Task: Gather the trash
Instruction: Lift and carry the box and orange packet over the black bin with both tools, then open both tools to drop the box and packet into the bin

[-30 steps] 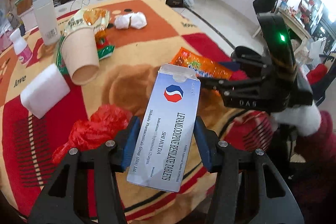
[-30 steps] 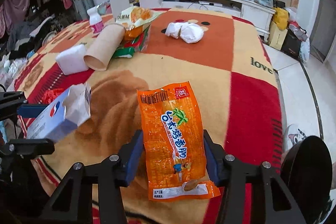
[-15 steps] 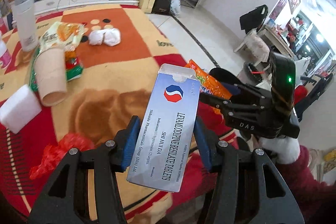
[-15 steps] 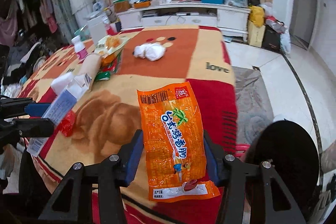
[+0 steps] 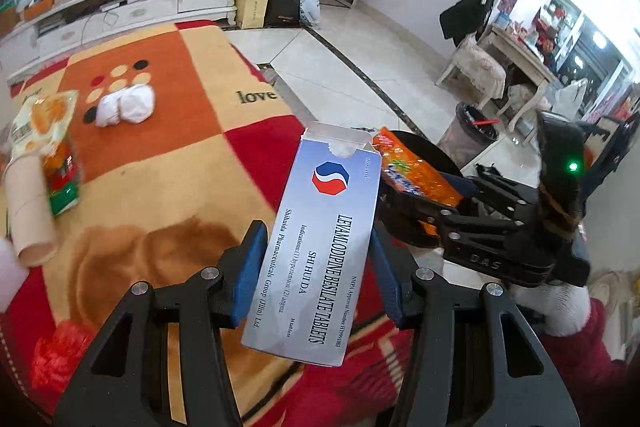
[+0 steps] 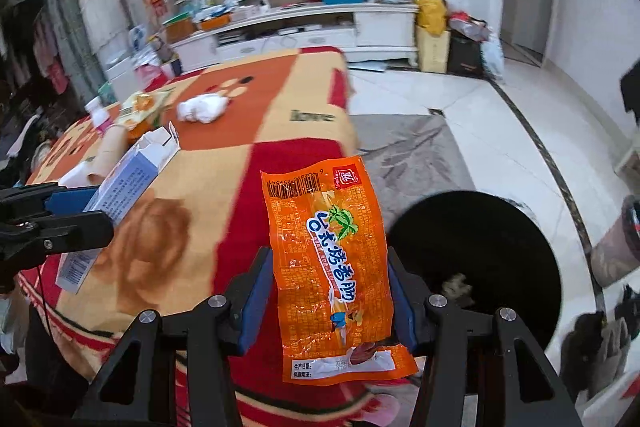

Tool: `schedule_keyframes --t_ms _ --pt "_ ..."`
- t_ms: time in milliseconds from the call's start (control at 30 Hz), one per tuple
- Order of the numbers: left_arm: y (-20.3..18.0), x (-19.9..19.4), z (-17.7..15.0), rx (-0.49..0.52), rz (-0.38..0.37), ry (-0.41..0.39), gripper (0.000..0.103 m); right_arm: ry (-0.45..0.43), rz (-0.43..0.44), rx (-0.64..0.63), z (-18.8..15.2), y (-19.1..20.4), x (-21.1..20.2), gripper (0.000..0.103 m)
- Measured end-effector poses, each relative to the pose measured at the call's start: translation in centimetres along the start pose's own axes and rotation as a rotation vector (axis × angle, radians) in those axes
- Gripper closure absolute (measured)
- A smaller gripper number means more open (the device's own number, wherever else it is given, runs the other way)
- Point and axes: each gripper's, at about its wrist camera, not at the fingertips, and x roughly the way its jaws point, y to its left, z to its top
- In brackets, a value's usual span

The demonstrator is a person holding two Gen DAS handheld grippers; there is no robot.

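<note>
My left gripper point(image 5: 318, 259) is shut on an open silver-blue tablet box point(image 5: 320, 243), held up over the blanket-covered table's right edge. My right gripper point(image 6: 328, 291) is shut on an orange snack wrapper point(image 6: 328, 267), held beside the table. A black trash bin point(image 6: 476, 255) stands on the floor just right of the wrapper, with some trash inside. In the left wrist view the right gripper point(image 5: 404, 203) and wrapper point(image 5: 416, 175) sit over the bin's rim point(image 5: 432, 151). The box also shows in the right wrist view point(image 6: 120, 191).
On the table point(image 5: 168, 155) lie white crumpled tissue point(image 5: 126, 105), a cardboard tube point(image 5: 28, 207), a snack bag point(image 5: 44, 123) and a red plastic bag point(image 5: 56, 351). A second bin point(image 5: 474, 131), chairs and a white cabinet point(image 6: 304, 31) stand around the tiled floor.
Both grippers have swung right, off the table toward the black bin, each still holding its item. The bin now fills much more of the right wrist view.
</note>
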Motion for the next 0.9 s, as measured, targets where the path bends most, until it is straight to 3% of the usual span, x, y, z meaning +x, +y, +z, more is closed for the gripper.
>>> schedule_keyframes --t_ms 533,700,900 --pt "-5.3 7.7 2.5 0.079 0.007 0.063 0.053 0.035 -0.094 0.17 -2.2 -8.5 0.4 0.051" --pt "-6.6 9.9 3.0 0.088 -0.01 0.081 0.053 0.04 -0.11 0.206 -2.4 -9.9 0.5 0.051" --pt "-7.2 12.3 3.4 0.063 -0.056 0.111 0.053 0.043 -0.137 0.245 -2.3 -11.8 0.6 0.044"
